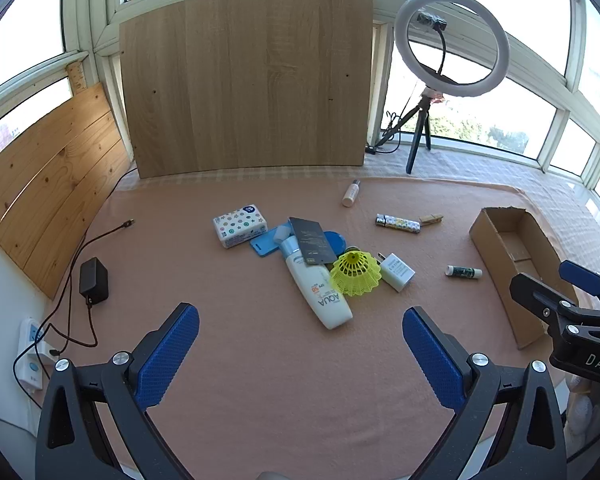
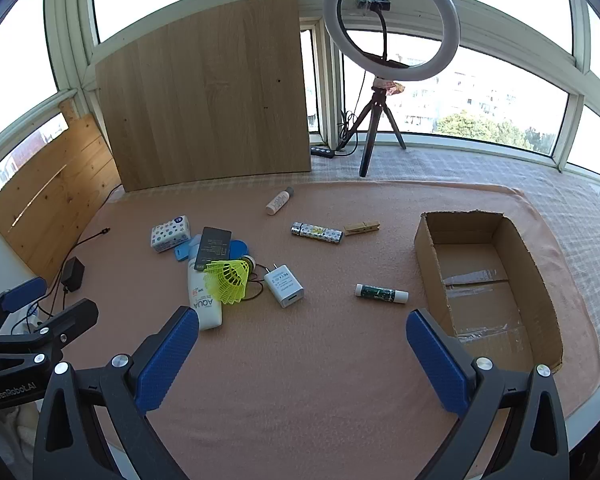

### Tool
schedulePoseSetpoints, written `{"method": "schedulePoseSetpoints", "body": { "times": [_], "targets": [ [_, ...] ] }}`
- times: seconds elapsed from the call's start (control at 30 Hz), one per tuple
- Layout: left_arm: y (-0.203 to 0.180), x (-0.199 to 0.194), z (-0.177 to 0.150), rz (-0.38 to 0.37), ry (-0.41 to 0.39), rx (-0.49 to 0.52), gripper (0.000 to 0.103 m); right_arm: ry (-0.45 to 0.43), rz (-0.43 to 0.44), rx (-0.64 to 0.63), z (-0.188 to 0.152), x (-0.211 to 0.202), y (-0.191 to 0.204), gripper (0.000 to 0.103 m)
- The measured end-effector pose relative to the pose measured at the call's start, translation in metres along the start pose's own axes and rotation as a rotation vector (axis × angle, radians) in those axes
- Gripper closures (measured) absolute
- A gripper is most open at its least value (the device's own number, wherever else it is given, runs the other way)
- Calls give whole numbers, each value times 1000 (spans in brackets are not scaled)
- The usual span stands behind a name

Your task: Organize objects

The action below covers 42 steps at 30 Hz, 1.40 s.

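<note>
Left tongs (image 1: 300,356) gaping wide, right tongs (image 2: 302,358) gaping wide too, both hovering empty over the pink-covered tabletop (image 1: 260,380), nothing gripped on either side. By the look of it we're at the very start of the tidy-up: the cardboard box (image 2: 428,240) sits ahead and to the right of the right tongs, and it holds nothing I can see but tape on its floor. Closest pick for the right tongs is the small green-labelled tube (image 2: 381,293), lying flat just ahead between them and the box, apart from everything else. A touch left of that, the white charger plug (image 2: 284,285). Ahead of the left tongs is the real jumble: the white AQUA bottle (image 1: 320,292) lying on its side, a dark card (image 1: 312,240) resting across its top end, the yellow shuttlecock (image 1: 355,273) touching its right flank, a blue case (image 1: 266,245) underneath, and the dotted tissue pack (image 1: 240,226) off to the left. Farther out, a patterned lighter (image 2: 317,232) with a wooden clothespin (image 2: 362,227) beside it, and a small white bottle (image 2: 279,201) beyond. Next move, I'd say, calls for a clean drop onto a loose item, then a short carry right to the box.
</note>
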<state>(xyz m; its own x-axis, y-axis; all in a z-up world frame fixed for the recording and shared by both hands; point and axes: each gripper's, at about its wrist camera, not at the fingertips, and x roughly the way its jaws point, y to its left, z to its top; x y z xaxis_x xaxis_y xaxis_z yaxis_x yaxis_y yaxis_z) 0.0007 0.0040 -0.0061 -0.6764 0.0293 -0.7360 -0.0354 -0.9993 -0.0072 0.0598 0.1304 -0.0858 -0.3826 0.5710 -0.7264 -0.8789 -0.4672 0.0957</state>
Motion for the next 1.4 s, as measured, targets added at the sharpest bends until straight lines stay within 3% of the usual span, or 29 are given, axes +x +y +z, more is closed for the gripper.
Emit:
{"method": "schedulePoseSetpoints", "body": {
  "times": [1.4],
  "targets": [
    [-5,-1,-3,-27,6,27,0,16,-40,56,-3,0,-1,0]
  ]
}}
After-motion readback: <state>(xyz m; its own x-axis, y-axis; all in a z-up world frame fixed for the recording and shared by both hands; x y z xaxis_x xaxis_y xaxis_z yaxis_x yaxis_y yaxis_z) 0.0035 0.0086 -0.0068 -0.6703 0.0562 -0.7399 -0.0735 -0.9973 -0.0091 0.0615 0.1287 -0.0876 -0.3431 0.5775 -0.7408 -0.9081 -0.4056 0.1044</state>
